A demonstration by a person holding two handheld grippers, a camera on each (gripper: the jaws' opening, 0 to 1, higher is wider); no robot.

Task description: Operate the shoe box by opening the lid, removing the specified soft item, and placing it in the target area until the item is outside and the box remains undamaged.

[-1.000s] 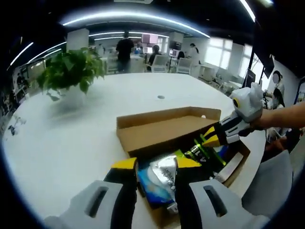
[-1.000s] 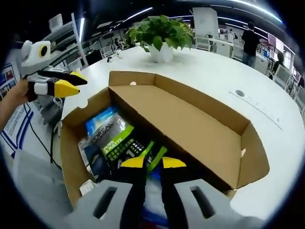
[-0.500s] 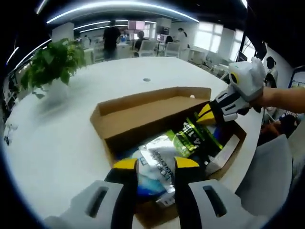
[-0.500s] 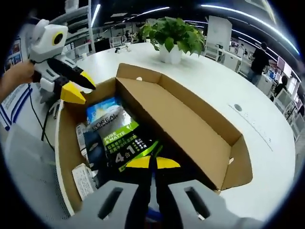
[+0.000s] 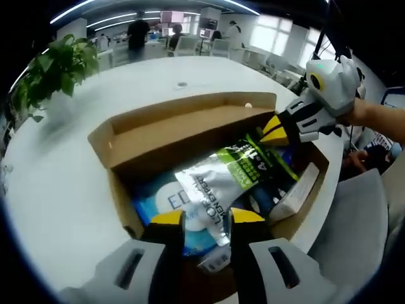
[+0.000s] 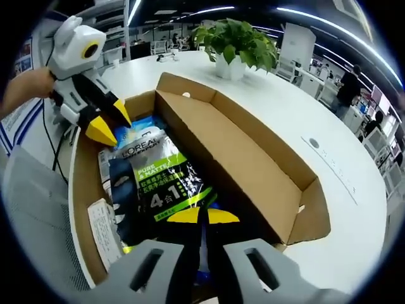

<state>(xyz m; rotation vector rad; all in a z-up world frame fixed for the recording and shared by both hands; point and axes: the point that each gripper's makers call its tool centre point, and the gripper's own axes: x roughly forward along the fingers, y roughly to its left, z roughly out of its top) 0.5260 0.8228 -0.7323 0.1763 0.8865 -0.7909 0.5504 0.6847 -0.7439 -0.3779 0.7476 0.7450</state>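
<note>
An open cardboard shoe box (image 5: pixel 152 136) is seen on a round white table (image 5: pixel 57 177), close to the table's edge, with its lid (image 6: pixel 253 158) folded back and standing upright along the far side. Inside the box, a silver, green and black soft pouch (image 5: pixel 231 174) is laid over a blue packet (image 5: pixel 161 202), and a white card (image 6: pixel 104 231) rests against a side wall. The right gripper (image 6: pixel 202 216) is clenched on the pouch's green end. The left gripper (image 5: pixel 207 218) is held with jaws apart over the pouch's silver end. A potted plant (image 6: pixel 237 44) stands towards the table's far edge.
</note>
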